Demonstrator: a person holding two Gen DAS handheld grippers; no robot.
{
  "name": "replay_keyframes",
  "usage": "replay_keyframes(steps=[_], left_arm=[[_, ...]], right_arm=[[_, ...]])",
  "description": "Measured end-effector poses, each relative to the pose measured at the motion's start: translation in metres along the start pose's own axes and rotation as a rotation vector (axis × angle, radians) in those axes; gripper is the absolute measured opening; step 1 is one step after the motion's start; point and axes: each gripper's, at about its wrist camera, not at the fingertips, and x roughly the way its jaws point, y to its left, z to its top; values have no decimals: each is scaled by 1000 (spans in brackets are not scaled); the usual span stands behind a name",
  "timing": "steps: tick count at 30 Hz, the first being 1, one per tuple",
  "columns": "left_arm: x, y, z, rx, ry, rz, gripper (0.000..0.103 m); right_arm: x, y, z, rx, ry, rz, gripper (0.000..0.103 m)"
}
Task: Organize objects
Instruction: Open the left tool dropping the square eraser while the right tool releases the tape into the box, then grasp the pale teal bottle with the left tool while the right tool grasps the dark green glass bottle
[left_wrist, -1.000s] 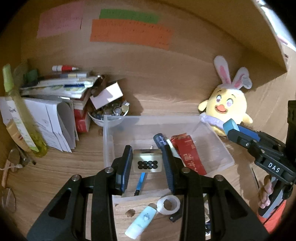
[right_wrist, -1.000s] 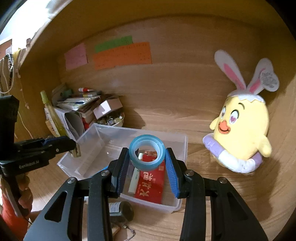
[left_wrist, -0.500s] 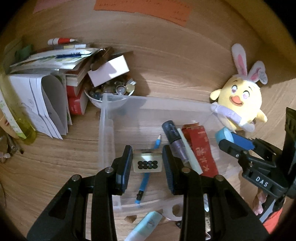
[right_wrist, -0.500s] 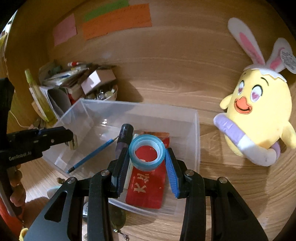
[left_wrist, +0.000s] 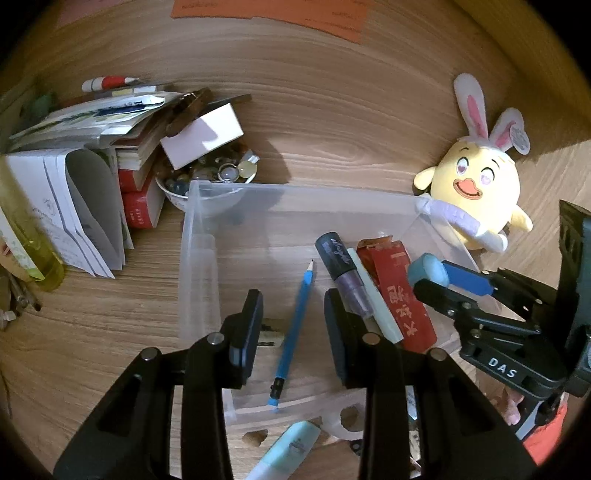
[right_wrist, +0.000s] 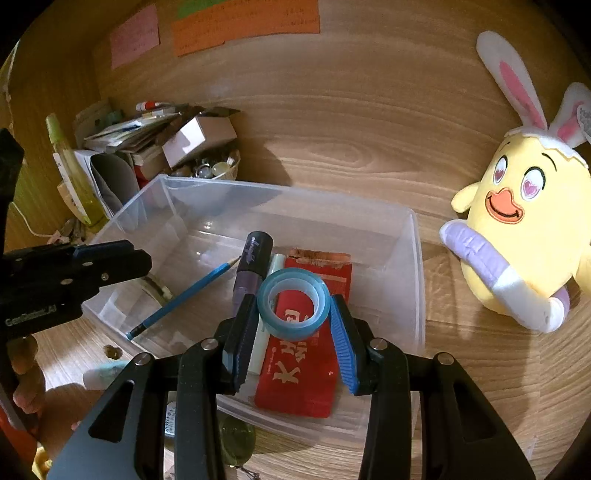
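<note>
While the clear plastic bin (right_wrist: 413, 266) sat open below, the right gripper (right_wrist: 295, 325) clamped a blue tape roll (right_wrist: 293, 303) over the red packet (right_wrist: 303, 369). Releasing low would have avoided bouncing. The left gripper (left_wrist: 293, 325) stood part-open, holding nothing, over the blue pencil (left_wrist: 293, 332).

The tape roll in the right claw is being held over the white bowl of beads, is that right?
Not the bowl. In the right wrist view the right claw holds the blue tape roll over the clear plastic bin, above the red packet inside.

one clear bin (right_wrist: 413, 258), one pencil (left_wrist: 295, 321), one tape roll (right_wrist: 293, 303), one plush chick (right_wrist: 524, 236)
</note>
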Motion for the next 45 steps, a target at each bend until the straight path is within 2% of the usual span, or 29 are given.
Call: replay_keyframes(steps=[5,9,14,19,26,30,32,36,45], left_arm=[[-7,-4,-3,17,-9,1,34],[-18,-9,-7,41,-32,7,44],[-35,-14,-12,72,-72,18,50],[-52,-15,-17,94,-103,21,59],[-73,-14,-25,110,-134,25,71],[-80,-11,-30,112,-145,35,80],[-81,-9,-34,110,-143,39,84],[-79,-4,-40,105,-124,47,89],[-63,17,-61,80,-35,71,89]], right_arm=[[2,-2,0,1,7,-8,36],[6,-4,1,3,31,-7,37],[0,-2,-1,2,13,-9,53],[-17,2,2,-4,-21,-5,54],[-48,10,-2,-19,-98,6,73],[-62,16,-7,-38,-127,-1,77],[-67,18,-11,-41,-134,11,81],[-72,21,-20,-38,-137,28,82],[-78,26,-41,-35,-116,51,82]])
